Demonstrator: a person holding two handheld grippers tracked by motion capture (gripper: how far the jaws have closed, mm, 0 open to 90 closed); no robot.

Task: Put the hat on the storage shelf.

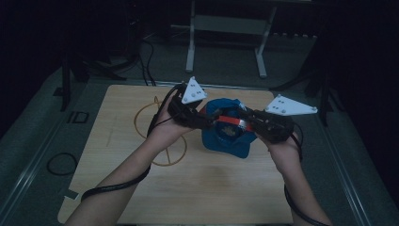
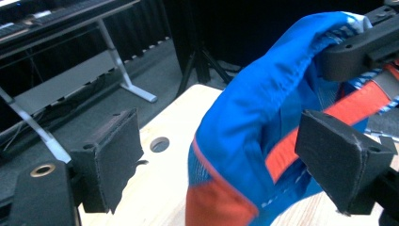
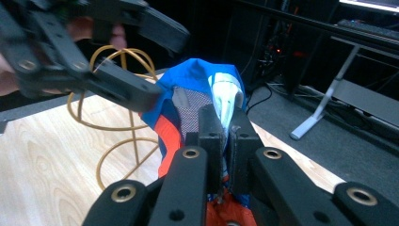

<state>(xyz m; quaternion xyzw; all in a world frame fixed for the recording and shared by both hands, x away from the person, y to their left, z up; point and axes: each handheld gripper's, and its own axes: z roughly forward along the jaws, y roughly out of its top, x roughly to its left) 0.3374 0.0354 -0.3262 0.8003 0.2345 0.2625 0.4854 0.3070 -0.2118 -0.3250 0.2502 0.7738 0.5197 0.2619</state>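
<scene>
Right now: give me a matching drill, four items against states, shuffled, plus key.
Column one:
1. left gripper
2. right gripper
3. blue and orange garment
4. gold wire stand

Column two:
A. lies on the wooden table, untouched
B. jaws wide open, fabric between them
C. jaws shut on fabric
D. held up between the two grippers

Pairs: 1-B, 2-C, 3-D, 4-A

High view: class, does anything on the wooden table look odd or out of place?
Nothing is spilled or damaged. The blue and orange fabric cap is held off the wooden table, pinched by the right gripper; the left gripper gapes open beside it. A yellow wire stand sits behind.
</scene>
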